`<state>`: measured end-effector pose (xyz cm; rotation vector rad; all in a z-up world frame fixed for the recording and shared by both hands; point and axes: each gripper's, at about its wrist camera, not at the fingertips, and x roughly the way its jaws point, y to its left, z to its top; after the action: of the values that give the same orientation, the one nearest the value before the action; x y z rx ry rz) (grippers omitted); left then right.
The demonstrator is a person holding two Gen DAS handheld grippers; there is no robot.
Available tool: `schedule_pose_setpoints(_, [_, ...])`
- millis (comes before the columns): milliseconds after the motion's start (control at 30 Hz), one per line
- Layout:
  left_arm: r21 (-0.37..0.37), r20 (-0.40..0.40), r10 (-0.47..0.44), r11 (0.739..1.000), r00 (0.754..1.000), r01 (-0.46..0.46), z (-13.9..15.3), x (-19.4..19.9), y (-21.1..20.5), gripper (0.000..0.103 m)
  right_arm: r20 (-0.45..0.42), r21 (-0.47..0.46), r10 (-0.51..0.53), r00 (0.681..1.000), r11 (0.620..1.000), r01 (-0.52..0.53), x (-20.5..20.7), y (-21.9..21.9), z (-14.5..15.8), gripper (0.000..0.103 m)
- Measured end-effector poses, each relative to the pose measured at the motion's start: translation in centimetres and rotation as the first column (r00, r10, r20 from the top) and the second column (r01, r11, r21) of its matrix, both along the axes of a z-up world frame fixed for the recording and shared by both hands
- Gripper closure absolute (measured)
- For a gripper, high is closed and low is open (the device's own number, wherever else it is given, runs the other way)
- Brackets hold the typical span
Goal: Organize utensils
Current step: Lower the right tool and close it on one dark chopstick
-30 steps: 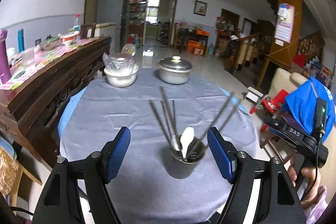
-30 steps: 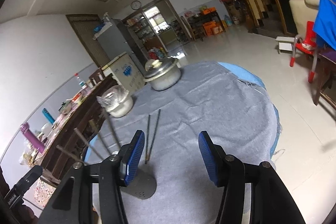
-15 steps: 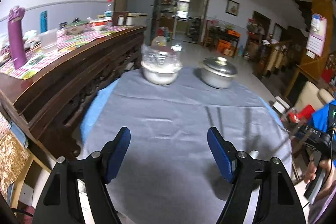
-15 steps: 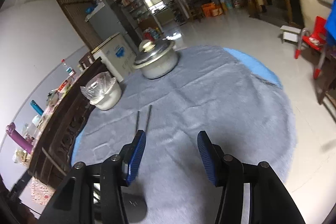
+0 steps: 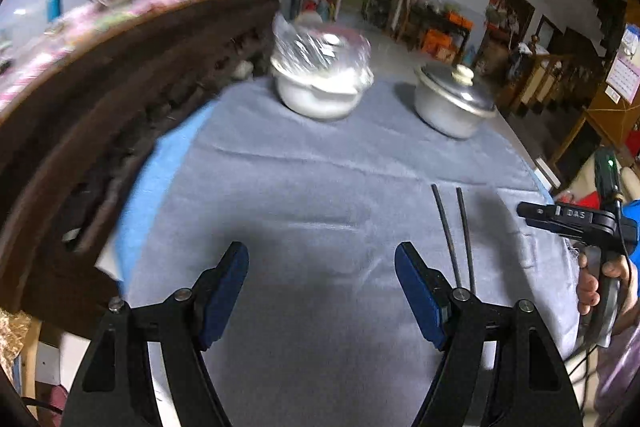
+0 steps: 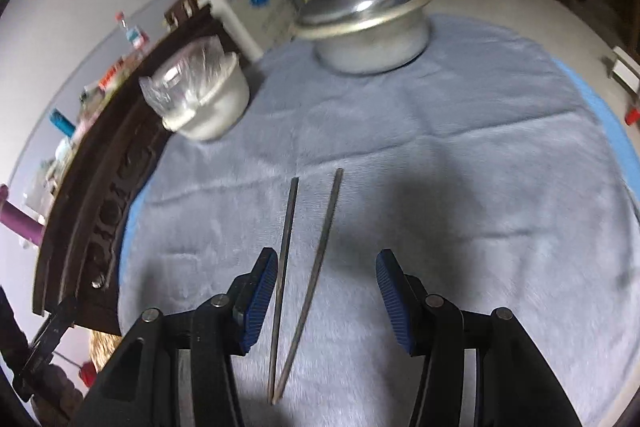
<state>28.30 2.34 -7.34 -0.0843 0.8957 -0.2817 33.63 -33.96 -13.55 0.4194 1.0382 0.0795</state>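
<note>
Two dark chopsticks (image 6: 304,279) lie side by side on the grey tablecloth (image 6: 480,187). My right gripper (image 6: 326,301) is open and hangs just above them, its fingers on either side of their near halves. My left gripper (image 5: 322,287) is open and empty over bare cloth; the chopsticks (image 5: 456,235) lie just past its right finger. The right gripper's body (image 5: 576,223) and the hand holding it show at the right edge of the left wrist view. The utensil holder is out of view.
A plastic-covered bowl (image 5: 320,75) and a lidded metal pot (image 5: 452,103) stand at the table's far side. A dark wooden sideboard (image 5: 100,99) runs along the left. The pot (image 6: 368,27) and bowl (image 6: 200,99) also show in the right wrist view.
Both grippers have moved away from the utensil holder, which has left both views. The right gripper has come forward and down over the two chopsticks. The left gripper has swung left and forward.
</note>
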Motion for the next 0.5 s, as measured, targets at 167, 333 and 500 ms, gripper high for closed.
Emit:
schedule_pose_setpoints(167, [-0.006,-0.107,-0.055,0.998,0.993,0.055,-2.0,4.6,-4.2,0.027,-0.132,0.014,0.015,0.991,1.0,-0.014,4.8,0.4,-2.2,0.05])
schedule_pose_setpoints(333, [-0.02,-0.196,-0.079,0.997,0.977,0.077,-3.4,7.7,-7.2,0.027,-0.211,0.034,-0.008,0.978,0.999,0.016,7.9,0.3,-4.2,0.061])
schedule_pose_setpoints(500, [-0.011,-0.25,-0.096,0.995,0.963,0.096,-4.4,9.7,-8.8,0.027,-0.252,0.009,-0.019,0.967,1.0,0.022,9.6,1.1,-5.2,0.069])
